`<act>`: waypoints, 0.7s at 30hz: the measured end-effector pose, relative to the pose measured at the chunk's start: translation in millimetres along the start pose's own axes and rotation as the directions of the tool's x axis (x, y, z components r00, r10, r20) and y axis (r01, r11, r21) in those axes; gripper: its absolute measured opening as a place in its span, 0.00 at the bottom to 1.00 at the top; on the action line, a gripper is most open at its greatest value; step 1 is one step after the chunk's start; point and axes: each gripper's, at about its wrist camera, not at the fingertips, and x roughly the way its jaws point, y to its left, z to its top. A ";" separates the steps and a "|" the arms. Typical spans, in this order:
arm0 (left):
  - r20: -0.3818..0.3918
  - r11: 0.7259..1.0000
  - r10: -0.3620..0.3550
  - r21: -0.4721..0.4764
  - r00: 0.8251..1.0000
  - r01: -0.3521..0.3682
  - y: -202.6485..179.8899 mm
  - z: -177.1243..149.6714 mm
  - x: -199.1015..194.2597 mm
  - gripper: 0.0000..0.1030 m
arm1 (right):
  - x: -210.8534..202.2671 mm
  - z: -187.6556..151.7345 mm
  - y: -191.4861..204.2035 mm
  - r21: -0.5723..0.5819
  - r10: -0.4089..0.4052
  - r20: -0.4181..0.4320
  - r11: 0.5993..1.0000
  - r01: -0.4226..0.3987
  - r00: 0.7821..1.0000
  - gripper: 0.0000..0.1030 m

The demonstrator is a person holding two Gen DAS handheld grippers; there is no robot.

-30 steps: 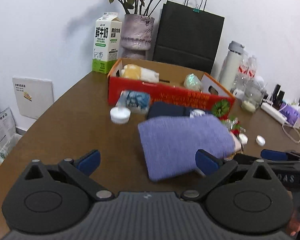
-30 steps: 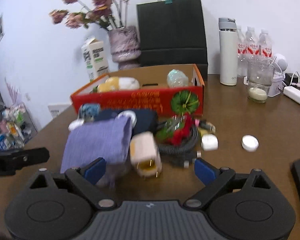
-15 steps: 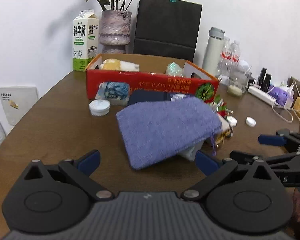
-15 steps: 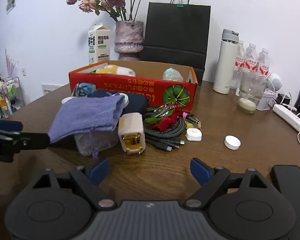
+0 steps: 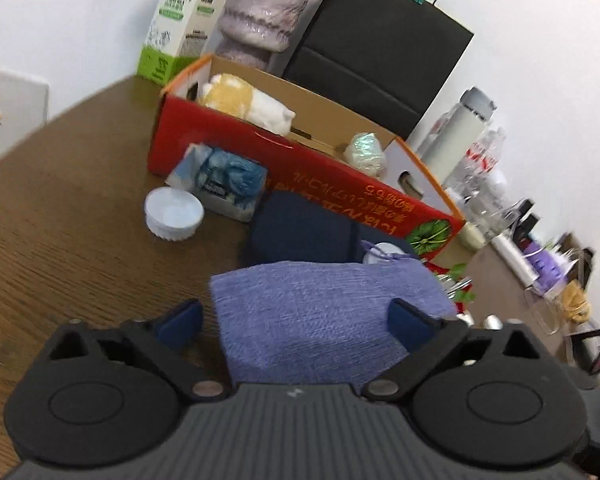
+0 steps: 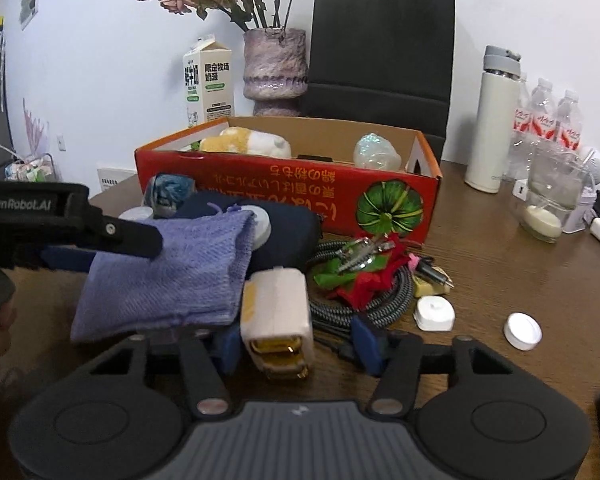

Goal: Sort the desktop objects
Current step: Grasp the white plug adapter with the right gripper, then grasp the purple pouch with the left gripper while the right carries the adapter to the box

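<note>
Both jaws closing: right on the charger block, left on the purple pouch

The cream charger block [image 6: 276, 312] is seen lying on the counter [image 6: 500, 280] between the jaws of the right gripper [image 6: 296, 346], its long axis running near-to-far along the jaws and its gold plug end turned toward the camera; the jaws are closing on it with gaps left at both sides, so it is judged not yet clamped. The purple pouch [image 5: 324, 316] is draped over other items just left of the block and lies between the jaws of the left gripper [image 5: 292, 320], which are wide apart and starting to close, pads not pressing. The red cardboard box [image 6: 300, 196], judged the likely destination, stands beyond both.
</note>
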 end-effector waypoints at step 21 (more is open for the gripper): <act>0.146 0.991 -0.123 0.072 0.982 0.114 -38.1 17.1 -81.7 0.08 | -50.5 8.6 0.5 0.000 -0.050 0.106 0.999 0.050 0.993 0.30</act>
